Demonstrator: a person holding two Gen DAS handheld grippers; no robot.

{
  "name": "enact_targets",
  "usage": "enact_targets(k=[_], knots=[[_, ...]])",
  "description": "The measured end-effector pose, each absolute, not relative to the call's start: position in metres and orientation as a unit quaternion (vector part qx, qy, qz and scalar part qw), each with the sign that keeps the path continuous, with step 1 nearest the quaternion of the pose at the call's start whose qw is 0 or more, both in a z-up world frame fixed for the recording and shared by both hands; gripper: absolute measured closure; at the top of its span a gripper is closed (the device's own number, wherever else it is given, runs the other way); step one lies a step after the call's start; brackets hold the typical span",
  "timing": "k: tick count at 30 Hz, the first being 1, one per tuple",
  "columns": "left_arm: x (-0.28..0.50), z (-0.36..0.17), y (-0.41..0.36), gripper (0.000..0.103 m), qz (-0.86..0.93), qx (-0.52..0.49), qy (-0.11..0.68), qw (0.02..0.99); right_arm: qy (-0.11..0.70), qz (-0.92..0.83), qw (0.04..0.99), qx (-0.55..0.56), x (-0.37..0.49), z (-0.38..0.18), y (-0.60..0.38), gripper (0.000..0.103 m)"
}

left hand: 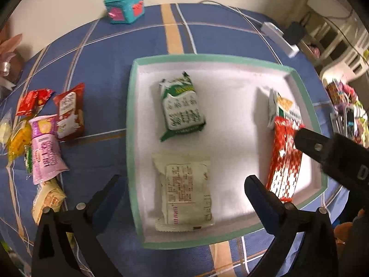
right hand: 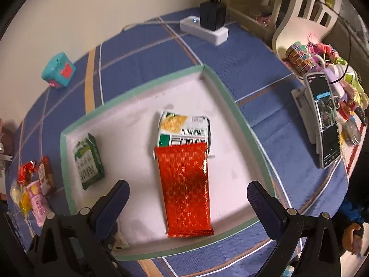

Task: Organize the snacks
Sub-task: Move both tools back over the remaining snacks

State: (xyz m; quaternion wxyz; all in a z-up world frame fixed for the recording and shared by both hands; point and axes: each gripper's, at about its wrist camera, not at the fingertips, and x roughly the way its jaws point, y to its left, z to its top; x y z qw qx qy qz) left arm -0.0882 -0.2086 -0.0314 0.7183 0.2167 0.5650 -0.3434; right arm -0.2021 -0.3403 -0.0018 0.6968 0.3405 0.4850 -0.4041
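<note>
A white tray with a green rim (left hand: 230, 58) (right hand: 147, 85) lies on the blue checked tablecloth. In it lie a green snack pack (left hand: 181, 107) (right hand: 88, 161), a beige pack (left hand: 184, 194), a white-and-green pack (right hand: 184, 129) (left hand: 284, 108) and a red foil pack (right hand: 185, 189) (left hand: 284, 159) that overlaps it. My left gripper (left hand: 182, 184) is open above the beige pack. My right gripper (right hand: 188, 191) is open above the red foil pack, not touching it. Several loose snacks (left hand: 46, 138) (right hand: 34, 191) lie on the cloth left of the tray.
A teal toy box (left hand: 124, 5) (right hand: 58, 70) stands at the table's far side. A white power strip with a black charger (right hand: 205, 26) (left hand: 279, 37) lies at the far right. A phone on a stand (right hand: 322, 120) and tape rolls and ribbons (right hand: 306, 57) sit to the right.
</note>
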Motion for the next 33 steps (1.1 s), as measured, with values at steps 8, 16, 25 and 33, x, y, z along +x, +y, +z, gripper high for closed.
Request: enact_targets(k=[8, 16, 25, 33], knots=[[-0.052, -0.018, -0.182, 0.000, -0.309, 0.175, 0.576, 0.737, 0.485, -0.404, 0.698, 0.340, -0.203, -0.001, -0.335, 0.000], [0.003, -0.002, -0.139, 0.000, -0.239, 0.174, 0.551, 0.780, 0.497, -0.387, 0.704, 0.328, -0.188, -0.004, -0.324, 0.000], [0.053, 0.013, -0.064, 0.000, -0.150, 0.144, 0.537, 0.817, 0.504, -0.360, 0.728, 0.295, -0.158, 0.009, -0.292, 0.000], [0.066, 0.023, -0.030, 0.000, -0.142, 0.113, 0.530, 0.828, 0.515, -0.321, 0.750, 0.264, -0.121, 0.017, -0.253, 0.000]])
